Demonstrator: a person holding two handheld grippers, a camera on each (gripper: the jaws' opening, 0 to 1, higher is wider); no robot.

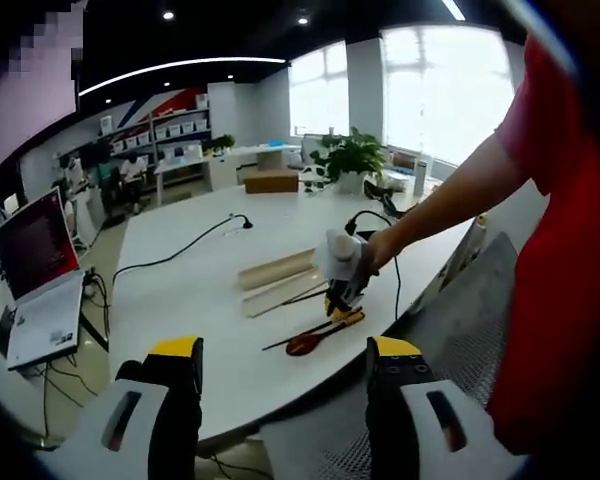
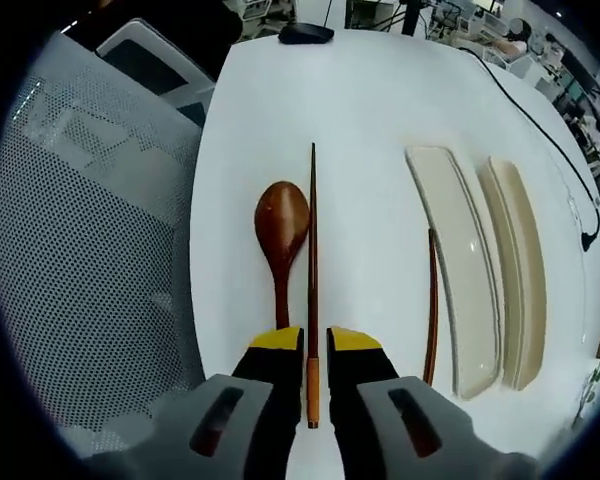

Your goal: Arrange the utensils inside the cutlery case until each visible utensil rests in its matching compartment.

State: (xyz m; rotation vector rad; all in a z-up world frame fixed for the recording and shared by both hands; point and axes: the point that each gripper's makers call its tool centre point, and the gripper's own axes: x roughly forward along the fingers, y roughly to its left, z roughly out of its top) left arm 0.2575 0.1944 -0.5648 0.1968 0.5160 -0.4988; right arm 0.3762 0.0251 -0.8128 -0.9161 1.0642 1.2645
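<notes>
White bench [image 2: 370, 120] in bright open office, mesh chair [image 2: 90, 250] beside it. Your right gripper [image 2: 312, 345] low over bench, jaws nearly together around chopstick [image 2: 312, 260], can't tell if touching. Spoon [image 2: 282, 235] just left of it, second chopstick [image 2: 432, 310] right, against cutlery case [image 2: 460, 260]. Left gripper [image 1: 285, 355] spread, well back.
</notes>
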